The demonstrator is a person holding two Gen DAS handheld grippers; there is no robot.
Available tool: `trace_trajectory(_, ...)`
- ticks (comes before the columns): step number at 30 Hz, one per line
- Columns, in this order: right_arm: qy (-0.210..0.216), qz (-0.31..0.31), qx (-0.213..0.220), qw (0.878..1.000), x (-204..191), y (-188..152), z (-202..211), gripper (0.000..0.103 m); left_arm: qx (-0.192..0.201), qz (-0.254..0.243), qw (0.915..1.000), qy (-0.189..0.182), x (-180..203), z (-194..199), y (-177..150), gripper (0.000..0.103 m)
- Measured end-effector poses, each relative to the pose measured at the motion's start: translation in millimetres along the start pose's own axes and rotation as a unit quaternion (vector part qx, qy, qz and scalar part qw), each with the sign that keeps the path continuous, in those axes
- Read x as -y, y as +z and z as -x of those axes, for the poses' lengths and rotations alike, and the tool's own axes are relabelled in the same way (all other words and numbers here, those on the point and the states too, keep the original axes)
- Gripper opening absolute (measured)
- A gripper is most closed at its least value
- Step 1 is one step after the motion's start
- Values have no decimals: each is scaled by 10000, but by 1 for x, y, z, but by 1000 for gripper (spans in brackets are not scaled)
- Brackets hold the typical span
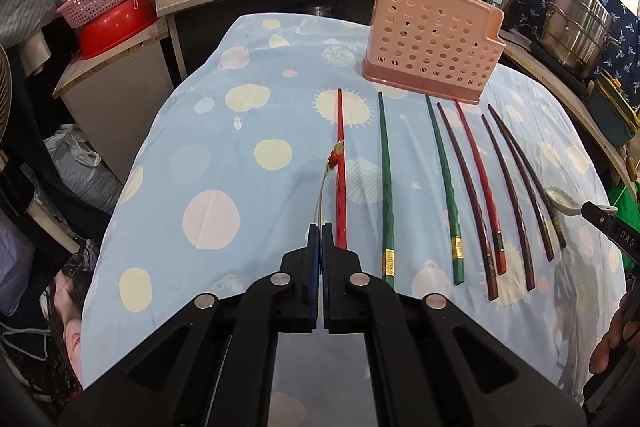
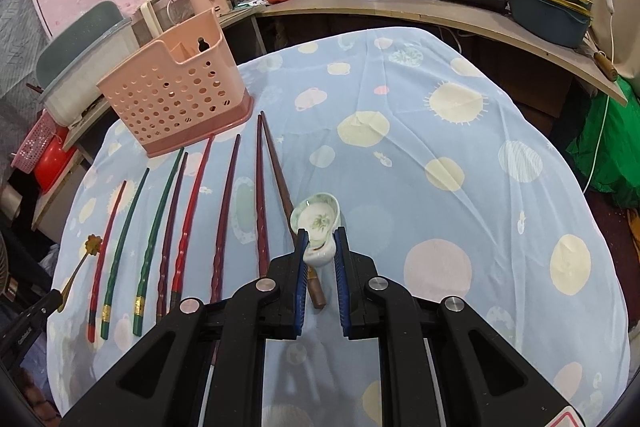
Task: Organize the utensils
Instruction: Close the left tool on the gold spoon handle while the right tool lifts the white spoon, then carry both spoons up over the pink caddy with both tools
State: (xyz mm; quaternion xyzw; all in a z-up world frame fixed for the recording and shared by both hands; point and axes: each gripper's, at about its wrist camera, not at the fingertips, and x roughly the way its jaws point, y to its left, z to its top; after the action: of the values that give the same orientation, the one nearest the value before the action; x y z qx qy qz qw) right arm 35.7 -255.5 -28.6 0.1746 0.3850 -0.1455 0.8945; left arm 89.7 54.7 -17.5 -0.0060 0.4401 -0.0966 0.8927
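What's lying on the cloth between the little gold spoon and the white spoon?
A row of eight chopsticks, red, green and dark ones, lies between the gold spoon and the white spoon. The right wrist view shows it best.

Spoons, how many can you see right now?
2. A slim gold spoon is held in the left gripper, a white ceramic spoon in the right gripper. The pink holder may hide more.

The cloth (image 2: pixel 400 167) under the tongs is pale blue with cream and pink dots; the basket (image 2: pixel 172 95) ahead is pink; the chopsticks (image 1: pixel 386 187) are red, green and maroon.
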Motion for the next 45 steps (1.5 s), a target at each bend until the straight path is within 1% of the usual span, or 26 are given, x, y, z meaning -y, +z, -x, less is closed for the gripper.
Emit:
trace_trajectory(6,42,-24,112,9999,1,4,11,12,133,-38,9999,-8,4,12,7,0)
trace_trajectory(15,100,-39,168,9998,2,3,22,10,240,-67,9997,-9,7,24,10,0)
trace_trajectory(25,113,-54,317,9994,3,13,36,8,436,-96,9990,-28,10,42,24,0)
trace_trajectory(29,144,-35,370,9992,-1,19,40,8,480,-115,9988,-41,13,50,35,0)
trace_trajectory(33,262,3,465,9986,-8,36,47,8,624,-196,9978,-71,19,61,57,0)
trace_trajectory(37,359,116,645,9972,-22,62,53,8,898,-335,9953,-152,32,76,90,0)
trace_trajectory(40,454,208,762,9958,-35,88,54,8,1130,-458,9924,-154,43,84,119,0)
trace_trajectory(45,624,273,956,9931,-57,136,49,8,1379,-679,9880,-152,62,85,166,0)
